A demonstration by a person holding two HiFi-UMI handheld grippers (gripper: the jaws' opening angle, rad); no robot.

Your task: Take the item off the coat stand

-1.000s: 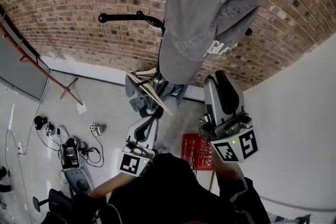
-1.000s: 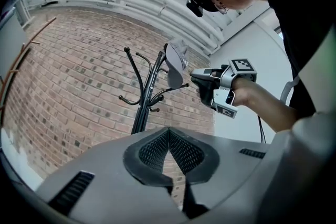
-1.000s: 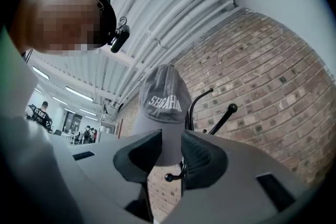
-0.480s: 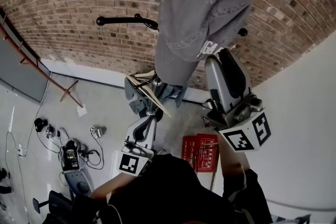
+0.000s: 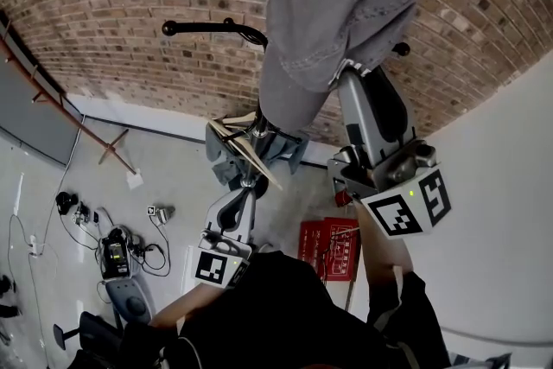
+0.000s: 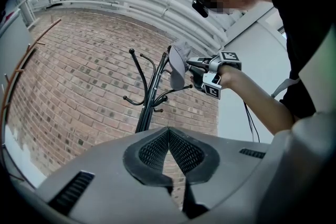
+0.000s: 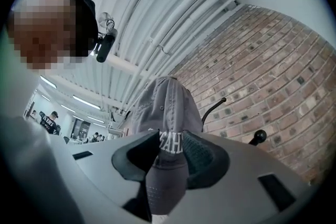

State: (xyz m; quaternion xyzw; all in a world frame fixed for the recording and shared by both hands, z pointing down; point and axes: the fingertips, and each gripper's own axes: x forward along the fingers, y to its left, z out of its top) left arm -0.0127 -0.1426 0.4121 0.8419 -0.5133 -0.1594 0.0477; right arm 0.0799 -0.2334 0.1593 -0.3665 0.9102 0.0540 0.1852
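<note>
A grey cap with white lettering hangs high on the black coat stand in front of the brick wall. My right gripper reaches up to the cap's lower edge. In the right gripper view its jaws are opening, and the cap's brim lies between the pads without being pinched. My left gripper is held low by the stand's pole, jaws closed on nothing. The left gripper view shows the stand, the cap and the right gripper beside it.
A brick wall is behind the stand and a white wall is on the right. A red crate sits on the floor below. Cables and small devices lie at the left. A wooden-edged grey item sits lower on the stand.
My right gripper has risen from below the cap to its brim, which now sits between the jaws. The left gripper has hardly moved.
</note>
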